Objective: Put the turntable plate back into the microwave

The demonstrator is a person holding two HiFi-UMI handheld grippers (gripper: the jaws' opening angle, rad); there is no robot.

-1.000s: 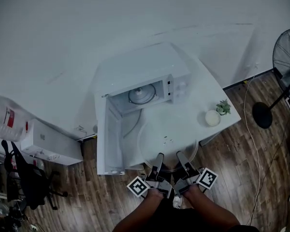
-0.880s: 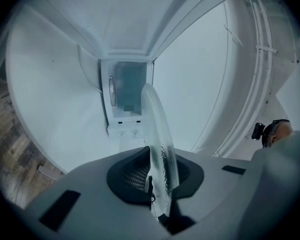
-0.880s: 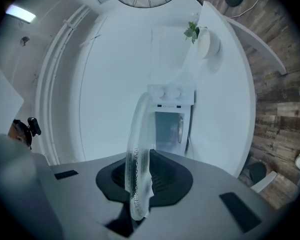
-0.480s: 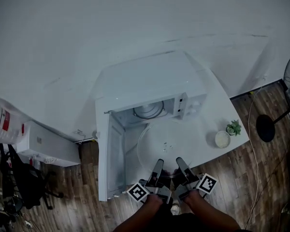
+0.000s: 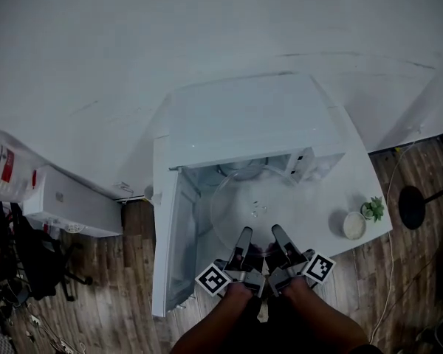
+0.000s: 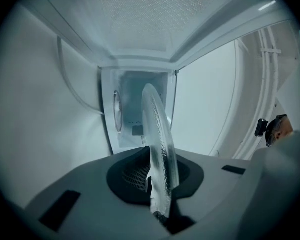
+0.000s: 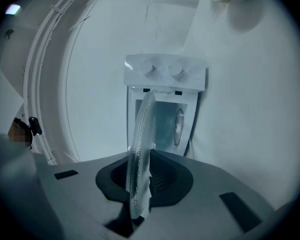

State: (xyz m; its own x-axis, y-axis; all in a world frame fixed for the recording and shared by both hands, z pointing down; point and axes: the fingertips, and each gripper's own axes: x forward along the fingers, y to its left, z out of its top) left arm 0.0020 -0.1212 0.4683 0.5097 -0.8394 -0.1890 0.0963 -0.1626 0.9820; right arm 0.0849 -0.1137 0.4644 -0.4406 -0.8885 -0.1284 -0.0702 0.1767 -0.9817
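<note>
Head view: the turntable plate (image 5: 255, 206), a clear glass disc, lies flat in the air in front of the microwave (image 5: 247, 120), whose door (image 5: 166, 249) swings wide open to the left. The plate's far rim reaches the mouth of the cavity; its near rim sits in both claws. The left gripper (image 5: 243, 235) and the right gripper (image 5: 279, 233) bite that near rim side by side, close together, each with a hand behind it. The microwave stands on a white table (image 5: 354, 186), with a small white bowl (image 5: 353, 225) and a little plant (image 5: 373, 209) off to the right, well apart from the plate.

Left gripper view: the plate (image 6: 159, 139) shows edge-on, running straight away from the left gripper (image 6: 159, 186), whose jaws are clamped on its rim, one on each face. Beyond its far edge is the open cavity.

Right gripper view: the plate (image 7: 141, 144) again stands edge-on, pinched at its rim between the jaws of the right gripper (image 7: 139, 184). Past it lie the control panel (image 7: 165, 73) with its knobs and the cavity.
</note>
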